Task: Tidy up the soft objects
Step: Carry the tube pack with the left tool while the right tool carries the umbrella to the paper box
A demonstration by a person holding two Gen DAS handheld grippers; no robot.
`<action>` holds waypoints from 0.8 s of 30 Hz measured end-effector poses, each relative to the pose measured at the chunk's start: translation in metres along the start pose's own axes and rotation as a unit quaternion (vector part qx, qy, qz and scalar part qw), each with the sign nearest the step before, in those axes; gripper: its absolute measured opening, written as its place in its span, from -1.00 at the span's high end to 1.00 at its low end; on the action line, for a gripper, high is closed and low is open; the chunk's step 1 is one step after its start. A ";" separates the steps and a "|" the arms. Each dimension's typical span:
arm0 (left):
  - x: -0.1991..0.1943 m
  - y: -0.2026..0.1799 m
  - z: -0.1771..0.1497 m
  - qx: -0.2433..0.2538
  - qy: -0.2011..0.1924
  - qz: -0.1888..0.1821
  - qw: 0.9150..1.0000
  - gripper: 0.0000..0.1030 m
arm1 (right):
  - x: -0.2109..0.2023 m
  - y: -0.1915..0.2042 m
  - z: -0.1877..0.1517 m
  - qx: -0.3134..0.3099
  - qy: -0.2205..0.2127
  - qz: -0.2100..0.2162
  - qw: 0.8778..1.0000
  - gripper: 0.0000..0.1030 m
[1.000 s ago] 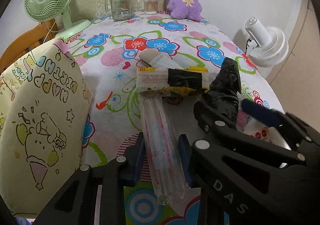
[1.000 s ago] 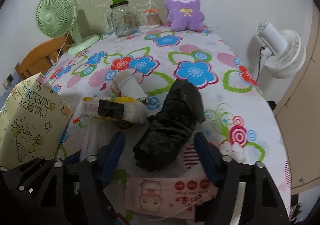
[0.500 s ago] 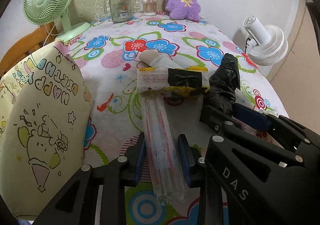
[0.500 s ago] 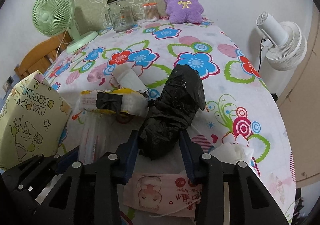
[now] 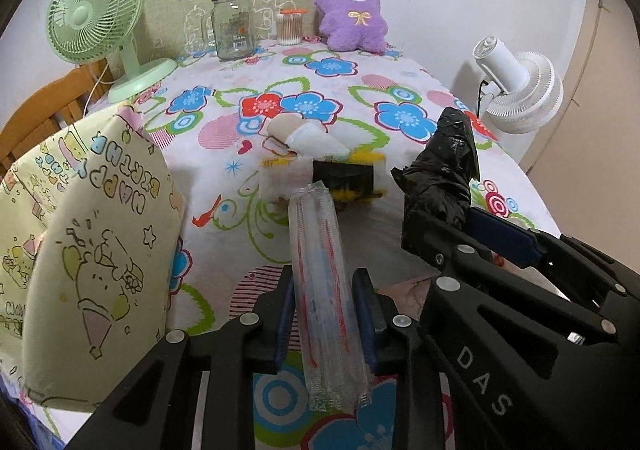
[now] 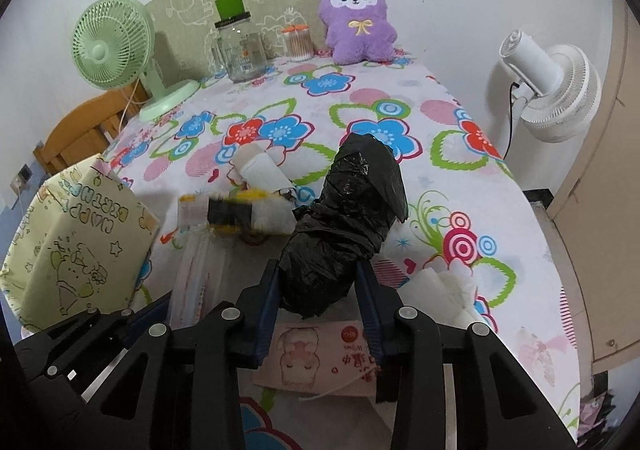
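Observation:
My left gripper point(image 5: 324, 314) is shut on a long clear plastic pack with red stripes point(image 5: 320, 282) and holds it lifted off the flowered tablecloth point(image 5: 224, 122). My right gripper point(image 6: 318, 302) is shut on a black plastic bag bundle point(image 6: 348, 222), also raised; the bundle shows at the right of the left wrist view point(image 5: 444, 170). A yellow-and-white pack with a black band point(image 5: 336, 174) and a white roll point(image 5: 308, 134) lie on the table beyond. The yellow "Happy Birthday" gift bag point(image 5: 80, 242) stands at the left.
A pink wipes pack point(image 6: 332, 346) and crumpled white tissue point(image 6: 448, 290) lie under and right of my right gripper. At the back stand a green fan point(image 5: 100, 22), glass jar point(image 5: 234, 26), cotton swab jar point(image 5: 292, 26) and purple plush point(image 5: 354, 14). A white fan point(image 6: 552, 90) stands off the right edge.
Both grippers have lifted with their loads. The right gripper closed on the black bag bundle from open a second ago. The clear pack's far end has risen off the yellow pack.

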State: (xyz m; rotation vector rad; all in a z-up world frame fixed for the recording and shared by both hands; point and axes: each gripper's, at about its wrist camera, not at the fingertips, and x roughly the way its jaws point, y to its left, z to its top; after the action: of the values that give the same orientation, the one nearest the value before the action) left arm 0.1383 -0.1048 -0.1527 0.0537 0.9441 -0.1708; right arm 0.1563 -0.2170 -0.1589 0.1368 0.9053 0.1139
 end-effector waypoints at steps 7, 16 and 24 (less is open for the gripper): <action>-0.013 -0.005 -0.001 0.005 -0.014 0.000 1.000 0.46 | -0.017 -0.001 -0.001 0.004 -0.015 0.001 1.000 0.21; -0.034 -0.011 -0.001 0.011 -0.033 -0.005 0.999 0.46 | -0.044 -0.002 -0.001 0.007 -0.038 0.001 0.999 0.21; -0.056 -0.015 -0.001 0.015 -0.051 -0.009 0.999 0.46 | -0.069 0.000 -0.001 0.006 -0.058 0.000 0.998 0.21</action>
State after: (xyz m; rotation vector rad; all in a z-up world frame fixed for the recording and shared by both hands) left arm 0.1032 -0.1126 -0.1076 0.0631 0.8414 -0.2032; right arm 0.1132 -0.2275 -0.1056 0.1526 0.7898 0.0995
